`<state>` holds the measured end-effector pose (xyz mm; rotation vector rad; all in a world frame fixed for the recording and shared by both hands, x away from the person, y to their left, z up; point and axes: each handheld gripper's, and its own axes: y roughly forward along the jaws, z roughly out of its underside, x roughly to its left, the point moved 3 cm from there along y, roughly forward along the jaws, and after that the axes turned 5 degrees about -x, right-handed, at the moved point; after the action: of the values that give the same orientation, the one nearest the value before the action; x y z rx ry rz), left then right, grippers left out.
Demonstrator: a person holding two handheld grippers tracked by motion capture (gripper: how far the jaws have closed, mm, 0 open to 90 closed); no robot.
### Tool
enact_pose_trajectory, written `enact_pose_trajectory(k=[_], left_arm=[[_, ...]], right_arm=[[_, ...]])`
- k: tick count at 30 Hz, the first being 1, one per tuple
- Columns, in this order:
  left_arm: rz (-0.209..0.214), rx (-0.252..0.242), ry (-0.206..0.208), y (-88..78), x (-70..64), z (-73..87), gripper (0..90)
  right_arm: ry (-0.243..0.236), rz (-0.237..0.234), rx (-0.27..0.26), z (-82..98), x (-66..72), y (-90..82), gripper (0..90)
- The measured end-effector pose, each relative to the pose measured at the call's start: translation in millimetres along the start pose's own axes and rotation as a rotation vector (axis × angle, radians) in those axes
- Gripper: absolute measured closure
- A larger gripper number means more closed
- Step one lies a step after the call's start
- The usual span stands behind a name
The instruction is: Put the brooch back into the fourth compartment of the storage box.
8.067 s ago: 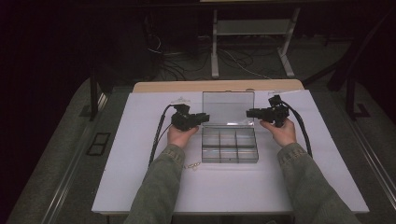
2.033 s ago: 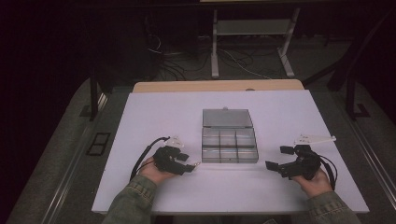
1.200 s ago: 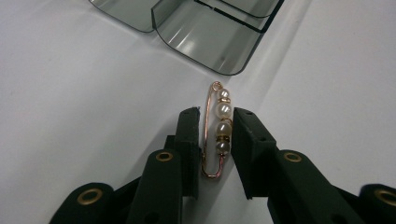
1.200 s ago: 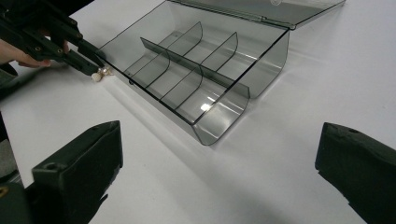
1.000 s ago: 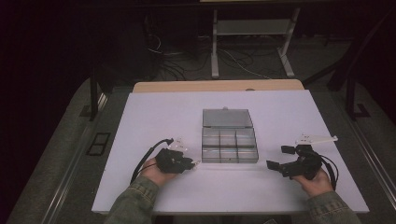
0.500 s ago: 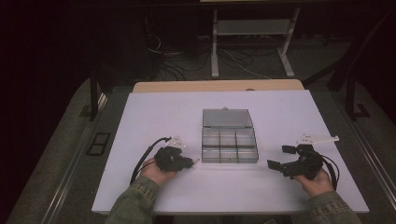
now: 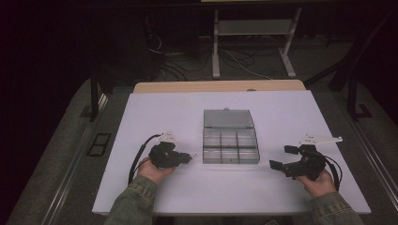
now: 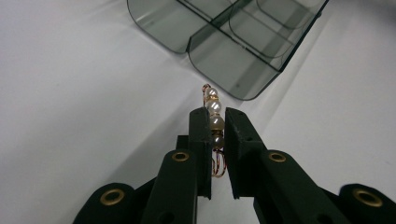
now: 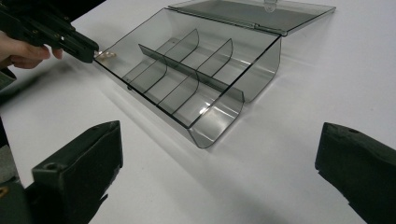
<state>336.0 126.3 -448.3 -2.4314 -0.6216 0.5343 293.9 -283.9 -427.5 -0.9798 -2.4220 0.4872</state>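
At the lower left of the high view, the left gripper (image 7: 187, 157) lies low over the white table (image 7: 291, 112), its tips pointing toward the left wall of the smoky clear compartment box (image 7: 230, 146) at frame centre. In the left gripper view its two black jaws are pressed nearly together, pinching a short string of pearl beads on thin gold-and-red wire (image 8: 215, 122). Two pearls sit squeezed between the pads, two more stick out past the tips toward the box's rounded corner in the upper part of that frame, and loops of the wire hang below the pads. The beaded piece stops just short of the box wall, not touching it. The right gripper view shows the same tips at its upper left, the pale beads just beside the box's near-left edge.

At the lower right of the high view, the right gripper (image 7: 280, 157) rests well apart from the box, held in the person's right hand (image 7: 323, 182). Its jaws are spread wide, one at each bottom corner of the right gripper view, with only bare table between them and nothing touched.

The box stands with its hinged lid (image 7: 228, 118) folded flat behind it, dividers splitting it into small cells. No brand, label or writing can be read on the box or either gripper.
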Motion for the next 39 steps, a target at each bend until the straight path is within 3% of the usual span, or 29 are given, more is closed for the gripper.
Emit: enact_pose_trajectory(k=[10,19,39], left_arm=[[-0.006,-0.066,-0.026,-11.0,2.9,-5.6,80.9],[-0.008,-0.096,-0.018,-16.0,3.5,-17.7,80.9],[-0.003,-0.101,0.03,-8.1,2.1,-52.8,80.9]], right_arm=[[0.003,-0.003,-0.006,-0.7,0.0,-1.0,0.7],[0.004,-0.003,-0.005,-0.7,0.3,-0.6,0.6],[0.003,-0.002,-0.004,-0.5,0.0,-0.7,0.7]])
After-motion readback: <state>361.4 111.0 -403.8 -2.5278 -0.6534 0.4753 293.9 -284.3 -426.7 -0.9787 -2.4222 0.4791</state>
